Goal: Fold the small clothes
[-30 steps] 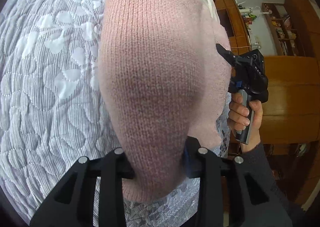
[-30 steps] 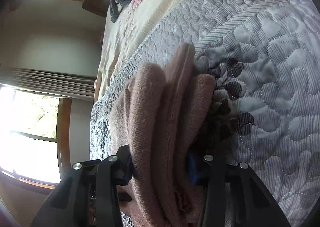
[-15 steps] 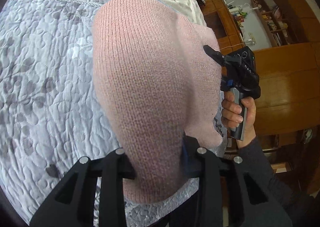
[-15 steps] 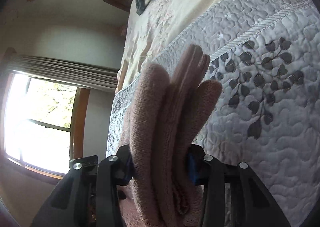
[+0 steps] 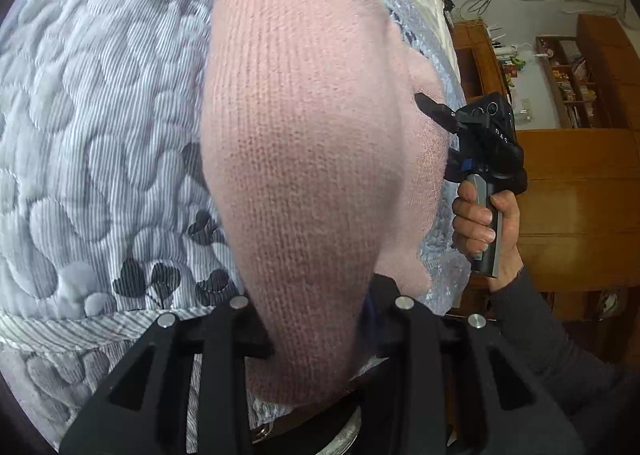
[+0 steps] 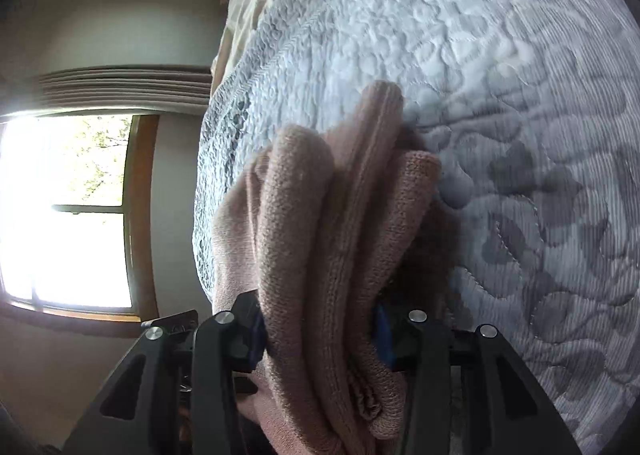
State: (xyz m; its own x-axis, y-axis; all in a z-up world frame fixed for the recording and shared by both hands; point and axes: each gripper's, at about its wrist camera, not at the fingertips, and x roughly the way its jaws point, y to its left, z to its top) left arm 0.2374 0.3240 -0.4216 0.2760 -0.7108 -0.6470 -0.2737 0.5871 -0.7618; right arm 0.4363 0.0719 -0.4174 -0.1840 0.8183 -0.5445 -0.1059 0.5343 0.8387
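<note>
Two grippers clamping pink knit (image 5: 304, 159) — grey quilted bedspread (image 5: 100, 127), sunlit window (image 6: 68, 211)

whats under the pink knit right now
The grey quilt lies under and behind the pink knit, which both tools hold. The knit covers the middle of the quilt, so anything lying there cannot be seen.

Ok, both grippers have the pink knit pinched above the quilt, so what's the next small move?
Probably lower it flat onto the quilt. The left gripper and right gripper each clamp the pink knit, bunched in thick layers on the right, off the bed.
</note>
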